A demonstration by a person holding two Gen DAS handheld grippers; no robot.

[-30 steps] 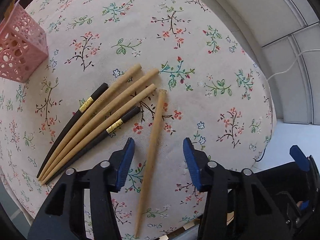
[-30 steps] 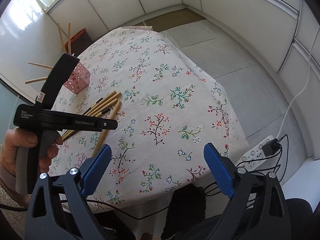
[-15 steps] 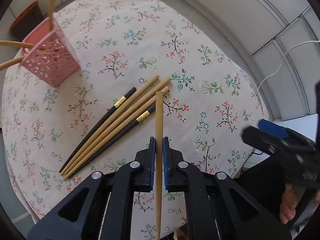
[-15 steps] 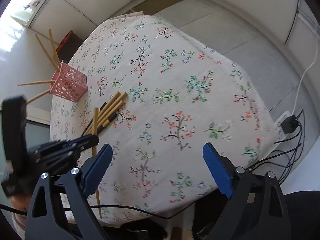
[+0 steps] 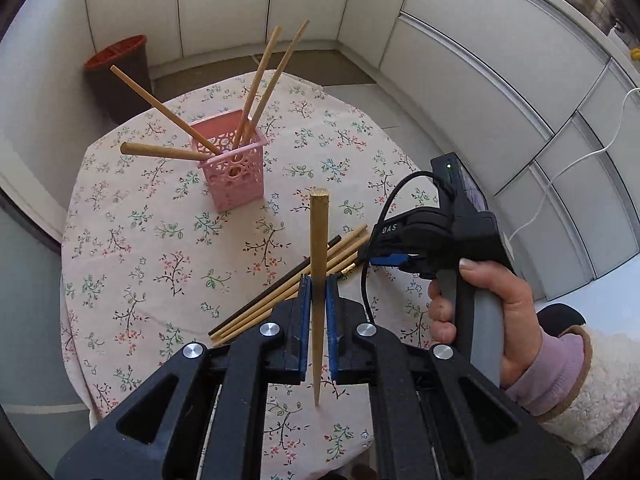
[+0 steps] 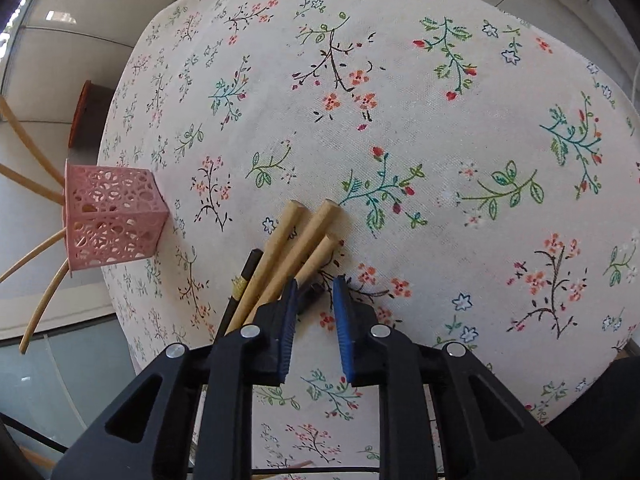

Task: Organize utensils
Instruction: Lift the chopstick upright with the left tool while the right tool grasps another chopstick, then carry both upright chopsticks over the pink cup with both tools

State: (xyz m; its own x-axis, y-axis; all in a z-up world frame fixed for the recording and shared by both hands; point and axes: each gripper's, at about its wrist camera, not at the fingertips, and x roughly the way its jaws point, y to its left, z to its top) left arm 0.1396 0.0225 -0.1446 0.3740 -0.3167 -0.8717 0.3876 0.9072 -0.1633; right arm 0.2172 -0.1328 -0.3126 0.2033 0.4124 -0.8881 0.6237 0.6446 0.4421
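The left gripper (image 5: pixel 316 294) is clamped on a single wooden chopstick (image 5: pixel 319 240), which stands nearly upright between the blue pads, clear of the floral tablecloth (image 5: pixel 160 248), its blunt end above the pads and its pointed end below them. The pink lattice holder (image 5: pixel 234 168) stands upright on the cloth beyond that gripper and contains four wooden chopsticks (image 5: pixel 256 92) leaning outward. The remaining chopsticks (image 6: pixel 304 248), three wooden and two black with gold bands, lie bunched side by side on the cloth. The right gripper (image 6: pixel 316 300) is down at this bunch; its jaws have just been closing and now stand narrowly apart, with the end of a black chopstick (image 6: pixel 312 294) between the pads. Contact cannot be confirmed. A hand (image 5: pixel 480 304) grips the handle of the right gripper.
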